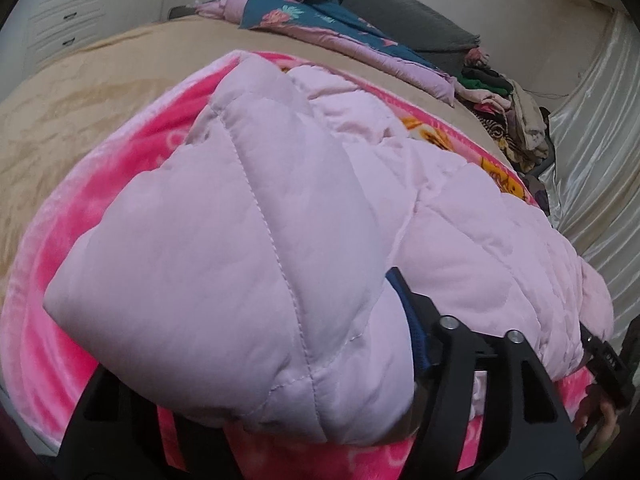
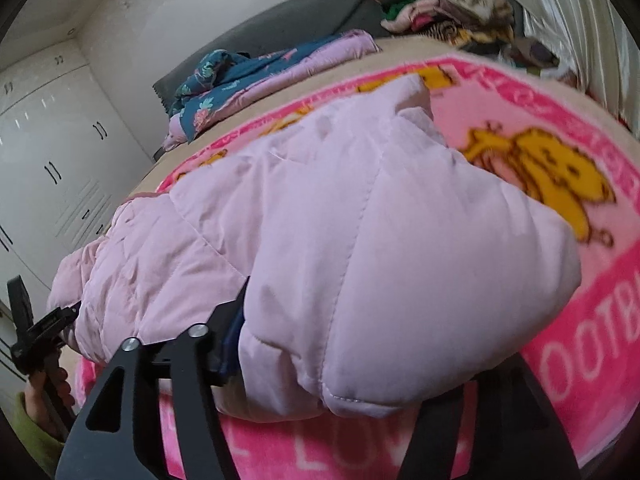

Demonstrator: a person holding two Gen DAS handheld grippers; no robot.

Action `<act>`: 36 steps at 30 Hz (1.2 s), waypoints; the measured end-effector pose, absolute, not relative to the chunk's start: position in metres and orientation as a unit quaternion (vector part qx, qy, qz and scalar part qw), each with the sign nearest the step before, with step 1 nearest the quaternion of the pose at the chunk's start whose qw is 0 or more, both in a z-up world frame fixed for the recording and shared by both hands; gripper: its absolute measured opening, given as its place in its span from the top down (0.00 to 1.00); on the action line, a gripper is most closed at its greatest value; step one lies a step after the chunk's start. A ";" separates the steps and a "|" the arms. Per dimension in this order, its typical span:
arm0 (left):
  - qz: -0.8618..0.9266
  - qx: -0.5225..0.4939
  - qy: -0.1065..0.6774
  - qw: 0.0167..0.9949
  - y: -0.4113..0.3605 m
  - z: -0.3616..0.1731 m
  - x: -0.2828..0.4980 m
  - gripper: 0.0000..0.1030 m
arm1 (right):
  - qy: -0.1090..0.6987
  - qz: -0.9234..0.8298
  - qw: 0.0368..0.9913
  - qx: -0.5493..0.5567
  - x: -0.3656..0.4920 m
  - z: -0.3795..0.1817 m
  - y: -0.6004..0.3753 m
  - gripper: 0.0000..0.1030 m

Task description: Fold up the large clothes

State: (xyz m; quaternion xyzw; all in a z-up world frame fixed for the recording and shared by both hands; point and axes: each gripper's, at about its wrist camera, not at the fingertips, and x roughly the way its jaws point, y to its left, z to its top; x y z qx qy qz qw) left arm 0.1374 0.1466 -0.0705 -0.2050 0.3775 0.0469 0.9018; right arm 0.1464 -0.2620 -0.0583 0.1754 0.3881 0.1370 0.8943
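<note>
Left gripper (image 1: 256,420) low over the bright pink plush blanket (image 1: 52,264) on the bed; jaws spread wide, a puffy fold of the pale pink quilted jacket (image 1: 224,240) bulging between them, pads not pressing. The jacket lies across the blanket. Right gripper (image 2: 360,408) likewise: jaws apart, another padded fold lying loose between.

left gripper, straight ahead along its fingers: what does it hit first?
The pale pink quilted jacket. A folded part of it bulges between the fingers of the left gripper and fills the view ahead. Beneath and beyond it lies the bright pink blanket, but the jacket comes first.
</note>
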 end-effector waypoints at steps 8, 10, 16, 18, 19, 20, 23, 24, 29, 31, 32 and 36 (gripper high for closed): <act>0.078 -0.201 0.395 0.893 0.148 -0.069 0.113 0.09 | 0.411 0.121 0.888 0.168 0.127 -0.064 -0.274 0.09; 0.081 -0.196 0.392 0.895 0.149 -0.063 0.103 0.09 | 0.409 0.115 0.891 0.158 0.118 -0.058 -0.275 0.08; 0.104 -0.152 0.373 0.909 0.137 -0.038 0.075 0.09 | 0.357 0.093 0.922 0.115 0.081 -0.019 -0.280 0.04; 0.105 -0.140 0.359 0.917 0.131 -0.026 0.068 0.09 | 0.338 0.091 0.932 0.098 0.071 -0.004 -0.278 0.04; 0.107 -0.136 0.349 0.921 0.128 -0.018 0.063 0.09 | 0.329 0.090 0.936 0.090 0.066 0.003 -0.276 0.04; 0.108 -0.131 0.339 0.925 0.124 -0.011 0.059 0.09 | 0.323 0.092 0.938 0.083 0.062 0.009 -0.274 0.04; 0.103 -0.119 0.317 0.935 0.112 0.007 0.051 0.09 | 0.302 0.100 0.946 0.057 0.045 0.024 -0.265 0.04; 0.102 -0.117 0.314 0.937 0.110 0.009 0.048 0.09 | 0.294 0.104 0.949 0.048 0.039 0.029 -0.261 0.04; 0.088 -0.109 0.293 0.946 0.091 0.023 0.035 0.09 | 0.266 0.114 0.957 0.024 0.018 0.048 -0.244 0.04; 0.082 -0.105 0.286 0.949 0.084 0.026 0.029 0.09 | 0.257 0.117 0.959 0.018 0.012 0.053 -0.238 0.04; 0.080 -0.102 0.282 0.950 0.080 0.027 0.027 0.09 | 0.254 0.119 0.960 0.015 0.010 0.054 -0.236 0.04; 0.066 -0.092 0.281 0.953 0.066 0.026 0.020 0.09 | 0.250 0.134 0.959 0.021 -0.003 0.054 -0.222 0.04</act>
